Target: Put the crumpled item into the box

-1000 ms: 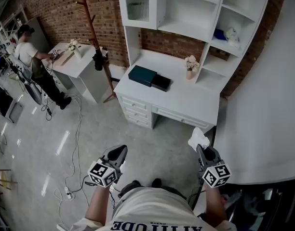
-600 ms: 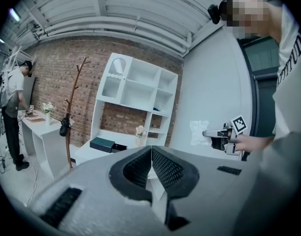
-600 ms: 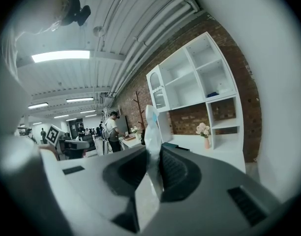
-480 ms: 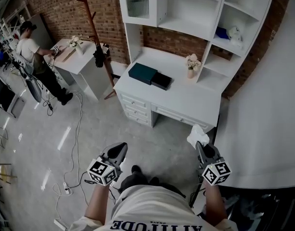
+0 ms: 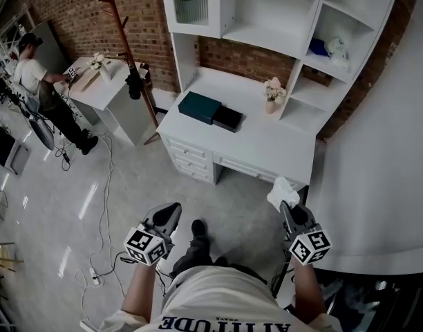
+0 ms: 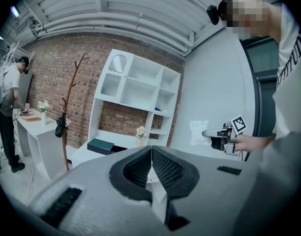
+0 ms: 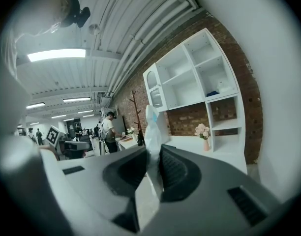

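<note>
The crumpled white item (image 5: pixel 283 192) sticks up from my right gripper (image 5: pixel 289 210), which is shut on it; in the right gripper view it (image 7: pixel 152 124) stands pinched between the two jaws. A dark teal box (image 5: pixel 200 107) with a black part (image 5: pixel 229 119) beside it lies on the white desk (image 5: pixel 267 147) ahead, also seen as the box (image 6: pixel 100 145) in the left gripper view. My left gripper (image 5: pixel 167 215) is held over the floor short of the desk, jaws shut with nothing between them (image 6: pixel 151 150). From there the right gripper (image 6: pixel 215 133) and the item (image 6: pixel 198 132) show at the right.
A white shelf unit (image 5: pixel 267 19) rises over the desk, with a flower vase (image 5: pixel 271 94). A wooden coat rack (image 5: pixel 128 61) stands left of it. A person (image 5: pixel 35 81) stands at a small white table (image 5: pixel 108 92). Cables (image 5: pixel 104 247) lie on the floor. A curved white wall (image 5: pixel 377 185) is at the right.
Both grippers have moved forward toward the desk, which now sits closer and lower in the head view. The right gripper's hold on the white item is unchanged.
</note>
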Demonstrator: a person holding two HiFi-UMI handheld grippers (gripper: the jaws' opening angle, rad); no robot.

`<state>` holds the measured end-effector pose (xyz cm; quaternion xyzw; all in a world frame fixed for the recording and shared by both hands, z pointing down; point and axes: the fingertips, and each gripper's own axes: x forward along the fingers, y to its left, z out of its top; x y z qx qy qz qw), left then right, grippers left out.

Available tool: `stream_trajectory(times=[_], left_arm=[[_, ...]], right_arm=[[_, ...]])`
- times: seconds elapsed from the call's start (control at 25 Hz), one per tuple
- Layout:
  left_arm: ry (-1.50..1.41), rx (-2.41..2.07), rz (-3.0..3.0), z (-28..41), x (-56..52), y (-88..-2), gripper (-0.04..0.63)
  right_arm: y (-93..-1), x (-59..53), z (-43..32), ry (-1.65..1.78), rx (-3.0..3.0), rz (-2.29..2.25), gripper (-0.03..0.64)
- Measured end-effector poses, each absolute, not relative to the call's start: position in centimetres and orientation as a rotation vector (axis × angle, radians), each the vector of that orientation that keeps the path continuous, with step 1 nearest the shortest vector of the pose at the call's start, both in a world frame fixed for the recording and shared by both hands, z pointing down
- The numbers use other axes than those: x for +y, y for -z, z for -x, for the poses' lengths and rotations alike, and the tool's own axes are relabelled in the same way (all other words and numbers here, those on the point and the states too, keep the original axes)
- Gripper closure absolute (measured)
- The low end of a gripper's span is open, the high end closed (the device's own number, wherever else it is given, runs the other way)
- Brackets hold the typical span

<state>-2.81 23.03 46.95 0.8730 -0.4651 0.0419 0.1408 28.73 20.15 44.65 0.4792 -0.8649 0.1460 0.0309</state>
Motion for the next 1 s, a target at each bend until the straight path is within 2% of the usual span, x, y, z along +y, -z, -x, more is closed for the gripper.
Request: stream_trajectory(times=[1.0], left_arm=[[-0.134, -1.155, -2.569, 11.7, 1.3, -48.2, 0.568]], right_arm=[[-45.2, 2.9, -20.1, -0.492, -2.512, -1.624, 0.551]])
